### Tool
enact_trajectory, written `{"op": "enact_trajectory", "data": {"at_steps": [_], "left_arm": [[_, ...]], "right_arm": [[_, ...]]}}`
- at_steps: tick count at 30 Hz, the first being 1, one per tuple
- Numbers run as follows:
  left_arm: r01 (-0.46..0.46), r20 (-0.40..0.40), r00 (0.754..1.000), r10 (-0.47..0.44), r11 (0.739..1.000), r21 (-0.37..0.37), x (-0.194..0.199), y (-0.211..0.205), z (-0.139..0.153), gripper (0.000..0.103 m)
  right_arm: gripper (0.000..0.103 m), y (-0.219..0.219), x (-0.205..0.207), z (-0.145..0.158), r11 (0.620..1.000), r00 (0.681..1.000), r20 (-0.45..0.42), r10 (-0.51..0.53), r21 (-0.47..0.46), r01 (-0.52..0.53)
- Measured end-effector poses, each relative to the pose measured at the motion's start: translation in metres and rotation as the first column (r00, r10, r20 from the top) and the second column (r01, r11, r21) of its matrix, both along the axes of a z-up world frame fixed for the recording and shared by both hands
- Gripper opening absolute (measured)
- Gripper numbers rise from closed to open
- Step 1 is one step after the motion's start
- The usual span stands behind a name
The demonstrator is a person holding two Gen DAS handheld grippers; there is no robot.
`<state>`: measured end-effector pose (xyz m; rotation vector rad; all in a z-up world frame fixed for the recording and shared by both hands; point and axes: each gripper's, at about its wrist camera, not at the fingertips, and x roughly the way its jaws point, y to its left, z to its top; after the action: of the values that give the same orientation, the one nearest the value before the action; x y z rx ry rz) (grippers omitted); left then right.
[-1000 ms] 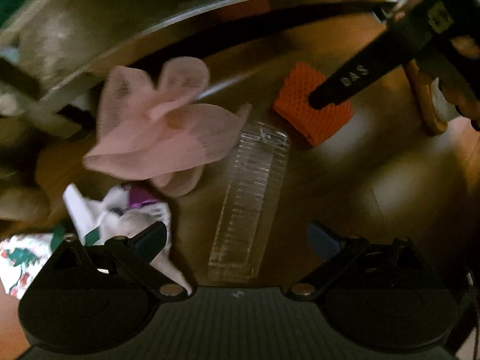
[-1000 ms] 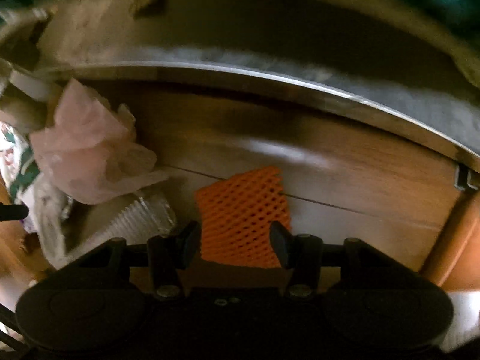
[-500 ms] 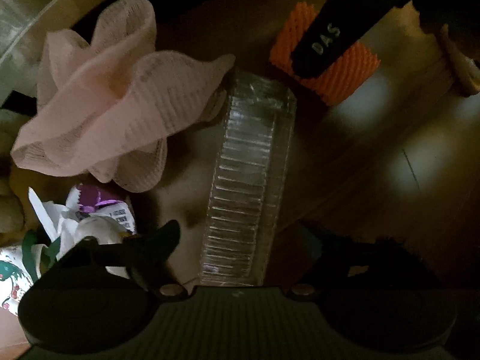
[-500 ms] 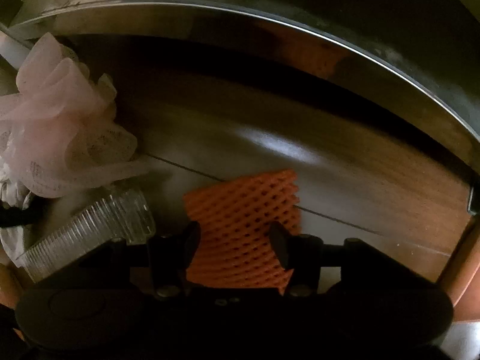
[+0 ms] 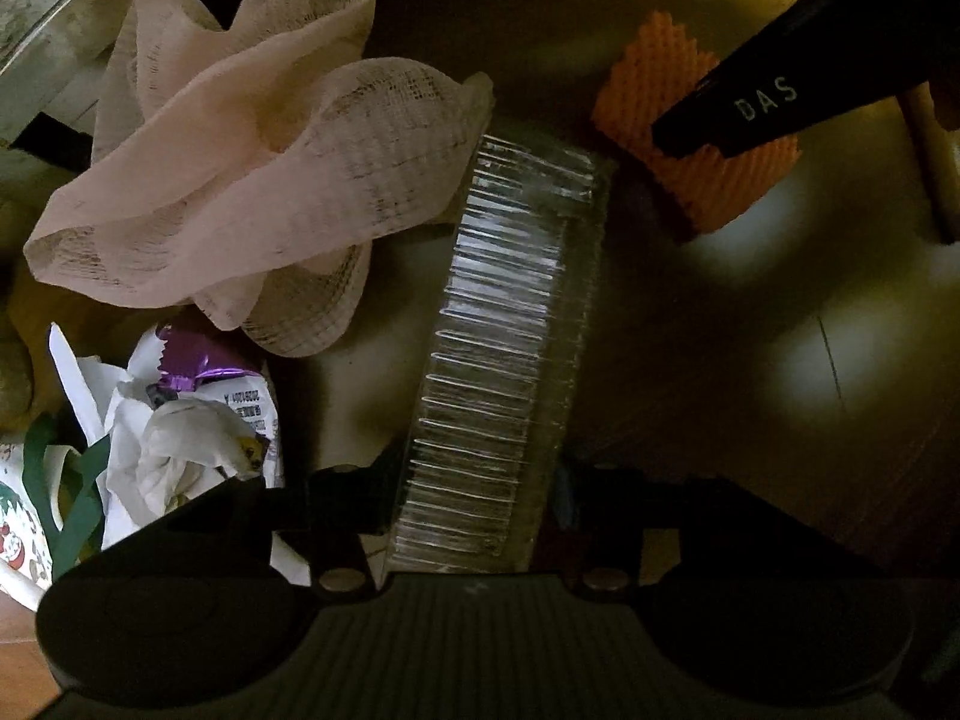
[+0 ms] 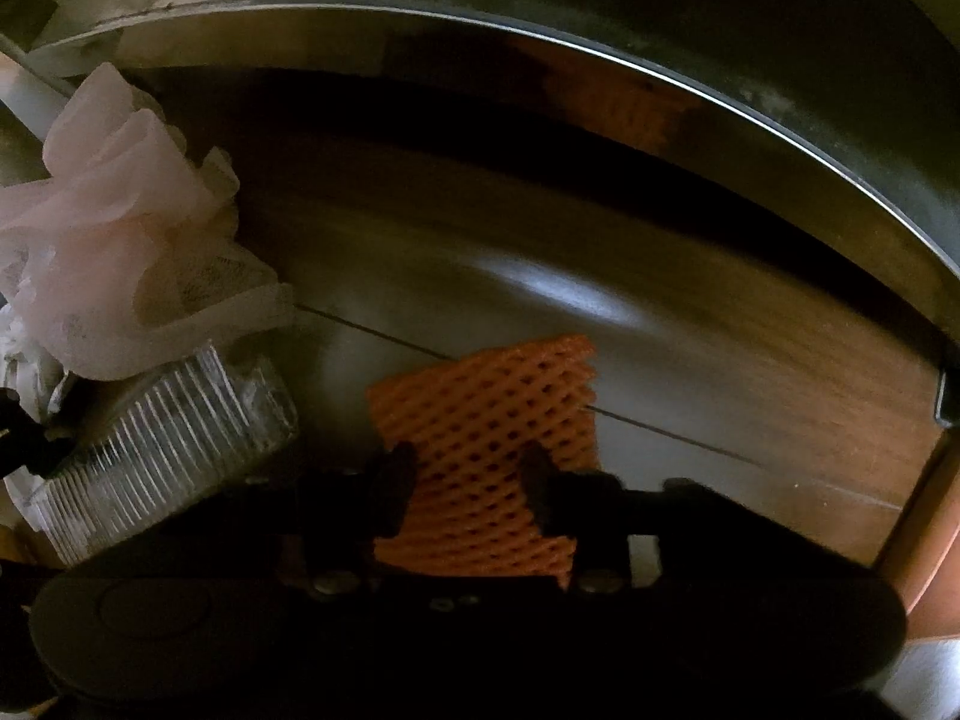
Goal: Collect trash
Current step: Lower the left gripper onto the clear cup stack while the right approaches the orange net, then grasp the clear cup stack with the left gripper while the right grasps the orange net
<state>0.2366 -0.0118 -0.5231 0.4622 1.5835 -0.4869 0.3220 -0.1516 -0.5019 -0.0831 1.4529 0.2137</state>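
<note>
Left wrist view: the left gripper [image 5: 474,510] closes around the near end of the clear tray [image 5: 510,354] on the floor, pointing down for a lift. Right gripper [image 6: 468,480] pinches the orange net [image 6: 486,420] likewise. Both stood wider and higher a second ago.

A long, ribbed, clear plastic tray [image 5: 504,360] lies flat on the wooden desk [image 5: 750,360], with a crumpled pale-pink mesh foam net [image 5: 252,180] overlapping its far end. An orange foam fruit net [image 6: 486,438], flattened and diamond-patterned, lies just beside the tray, and crumpled white paper with a purple foil wrapper [image 5: 192,414] sits near the pink net.
</note>
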Motion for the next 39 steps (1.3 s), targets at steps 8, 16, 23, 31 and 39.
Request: {"op": "enact_trajectory", "data": {"at_steps": [8, 16, 23, 31, 39], "left_arm": [[0.015, -0.013, 1.000, -0.015, 0.999, -0.043, -0.004, 0.006, 0.027, 0.045], [-0.004, -0.027, 1.000, 0.003, 0.999, -0.037, -0.007, 0.007, 0.032, 0.045], [-0.028, -0.043, 0.999, 0.027, 0.999, -0.027, -0.014, 0.013, 0.025, 0.045], [-0.032, -0.056, 0.998, 0.030, 0.999, -0.027, -0.014, 0.014, 0.023, 0.045], [-0.032, -0.056, 0.998, 0.030, 0.999, -0.025, -0.014, 0.014, 0.011, 0.045]], "right_arm": [[0.001, -0.009, -0.009, 0.014, 1.000, 1.000, 0.010, 0.008, 0.025, -0.008], [0.027, -0.006, -0.015, 0.018, 0.997, 1.000, -0.011, 0.029, 0.071, -0.028], [0.036, 0.016, -0.013, -0.005, 0.998, 0.998, -0.017, 0.057, 0.000, -0.057], [0.052, 0.054, -0.027, -0.021, 0.978, 0.986, 0.008, 0.166, -0.133, -0.163], [0.037, 0.050, -0.026, -0.023, 0.980, 0.988, 0.014, 0.152, -0.128, -0.149]]}}
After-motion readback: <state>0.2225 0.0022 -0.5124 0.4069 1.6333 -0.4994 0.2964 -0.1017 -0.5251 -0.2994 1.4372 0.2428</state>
